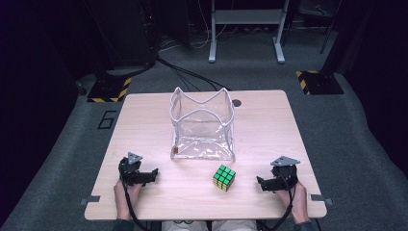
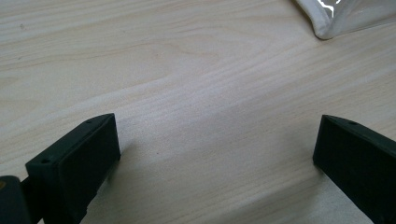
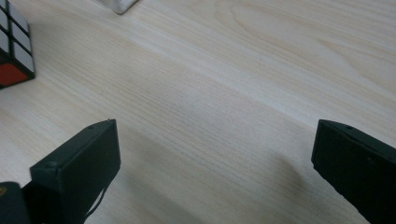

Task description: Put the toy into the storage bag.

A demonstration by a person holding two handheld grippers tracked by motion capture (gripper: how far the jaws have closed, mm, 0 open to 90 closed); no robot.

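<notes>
A puzzle cube [image 1: 224,177] with a green top sits on the wooden table [image 1: 144,120] near the front, between the two hands. Its white and red faces show at the left edge of the right gripper view as the cube [image 3: 14,44]. Behind it stands a clear plastic pouch [image 1: 202,126], open at the top; one corner of the pouch [image 2: 336,18] shows in the left gripper view. My left gripper [image 1: 153,174] rests at the front left, open, with bare wood between its jaws. My right gripper [image 1: 260,183] rests at the front right, also open and empty.
A small dark hole [image 1: 235,103] is set in the table behind the pouch. Beyond the table lie grey carpet, black cables [image 1: 187,74], a white frame's legs [image 1: 245,29] and two yellow-black striped bases [image 1: 109,89].
</notes>
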